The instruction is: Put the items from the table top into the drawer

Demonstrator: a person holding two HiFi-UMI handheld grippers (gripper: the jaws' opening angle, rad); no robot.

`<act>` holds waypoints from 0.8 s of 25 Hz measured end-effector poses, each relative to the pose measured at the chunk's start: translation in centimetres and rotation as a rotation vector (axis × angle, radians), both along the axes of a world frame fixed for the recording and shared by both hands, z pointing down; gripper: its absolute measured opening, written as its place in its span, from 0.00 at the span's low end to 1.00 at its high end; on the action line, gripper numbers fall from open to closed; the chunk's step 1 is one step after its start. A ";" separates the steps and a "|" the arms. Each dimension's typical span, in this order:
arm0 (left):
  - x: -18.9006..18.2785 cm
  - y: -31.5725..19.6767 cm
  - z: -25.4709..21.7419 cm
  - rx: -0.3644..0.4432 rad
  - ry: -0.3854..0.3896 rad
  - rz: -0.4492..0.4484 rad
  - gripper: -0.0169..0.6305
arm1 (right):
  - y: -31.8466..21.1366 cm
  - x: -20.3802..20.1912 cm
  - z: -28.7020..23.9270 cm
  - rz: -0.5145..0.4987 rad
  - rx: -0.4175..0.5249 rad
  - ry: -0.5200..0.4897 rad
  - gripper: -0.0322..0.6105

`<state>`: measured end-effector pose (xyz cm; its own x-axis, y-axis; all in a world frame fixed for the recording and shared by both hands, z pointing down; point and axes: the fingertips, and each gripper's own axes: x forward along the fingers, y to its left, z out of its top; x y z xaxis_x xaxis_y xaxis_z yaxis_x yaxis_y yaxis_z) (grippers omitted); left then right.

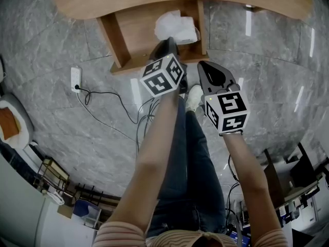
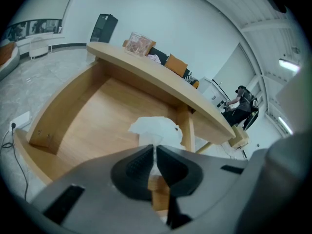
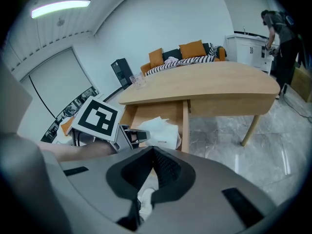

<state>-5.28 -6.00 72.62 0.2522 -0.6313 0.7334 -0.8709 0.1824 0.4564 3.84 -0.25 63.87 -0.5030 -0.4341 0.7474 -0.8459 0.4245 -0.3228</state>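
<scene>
Free drawer floor (image 1: 134,34) beside white packet (image 1: 177,27)

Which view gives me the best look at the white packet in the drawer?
Head view: it shows the white packet from above inside the open drawer, only its near edge under the left tongs. The left gripper view is close, but those tongs hide its lower part. The right gripper view has it partly behind the left tongs.
</scene>
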 end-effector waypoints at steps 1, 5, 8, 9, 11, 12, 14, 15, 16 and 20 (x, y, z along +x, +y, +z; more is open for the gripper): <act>-0.1 0.0 0.1 -0.005 -0.004 0.001 0.07 | 0.0 -0.1 0.1 -0.001 -0.001 -0.001 0.06; -0.2 0.1 0.4 -0.024 -0.018 0.008 0.07 | 0.3 -0.3 0.2 -0.008 -0.006 -0.001 0.06; -0.3 0.4 0.8 -0.053 -0.033 0.018 0.07 | 0.4 -0.4 0.2 -0.011 -0.009 0.002 0.06; -0.3 0.5 1.0 -0.064 -0.038 0.021 0.07 | 0.4 -0.4 0.2 -0.012 -0.010 0.002 0.06; -0.3 0.7 1.4 -0.080 -0.046 0.024 0.07 | 0.6 -0.3 0.2 -0.011 -0.011 0.003 0.06; -0.3 0.9 1.5 -0.086 -0.050 0.027 0.07 | 0.6 -0.2 0.2 -0.011 -0.011 0.003 0.06; -0.2 1.1 1.8 -0.097 -0.059 0.035 0.07 | 0.7 -0.1 0.2 -0.009 -0.012 0.003 0.06; -0.2 1.2 2.0 -0.104 -0.064 0.039 0.07 | 0.8 -0.1 0.3 -0.008 -0.012 0.003 0.06; -0.2 1.3 2.2 -0.111 -0.069 0.043 0.07 | 0.8 -0.1 0.3 -0.007 -0.012 0.004 0.06; -0.1 1.6 2.8 -0.140 -0.083 0.063 0.07 | 1.0 0.0 0.5 -0.007 -0.017 0.004 0.06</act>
